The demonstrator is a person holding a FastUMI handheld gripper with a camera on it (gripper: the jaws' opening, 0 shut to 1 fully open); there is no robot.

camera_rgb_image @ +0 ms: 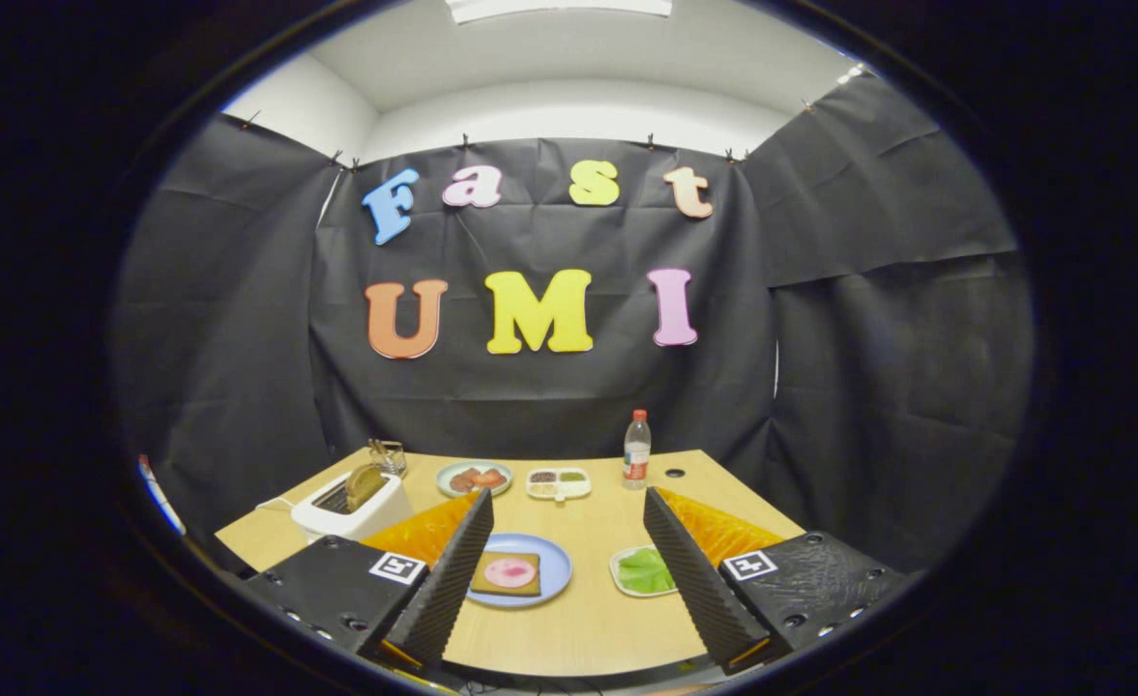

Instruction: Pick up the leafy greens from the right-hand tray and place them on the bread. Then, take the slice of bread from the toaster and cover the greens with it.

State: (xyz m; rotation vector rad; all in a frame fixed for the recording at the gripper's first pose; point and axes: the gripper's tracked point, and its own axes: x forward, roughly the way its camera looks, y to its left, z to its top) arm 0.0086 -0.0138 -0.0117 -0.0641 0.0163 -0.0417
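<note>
Through the gripper view I saw the gripper [563, 570] held above the near edge of the table [588, 628], its fingers spread wide and holding nothing. Between the fingers lay the blue plate [551, 565] with the bread [505, 573] on it, a pink slice already on top. The leafy greens [646, 570] sat in the right-hand tray [619, 572], just beside the right finger and partly behind it. Far left stood the toaster [351, 507] with its slice of bread [364, 483] poking up. To do the pick well, I judged I should swing right until the greens were centred between the fingers, come down steeply and pinch the leaf rather than the tray rim. The right finger cut off the tray's far side, so I could not tell how large the leaf was. What lay in the far plate [473, 478] and the divided dish [559, 482] was too small to make out.
</note>
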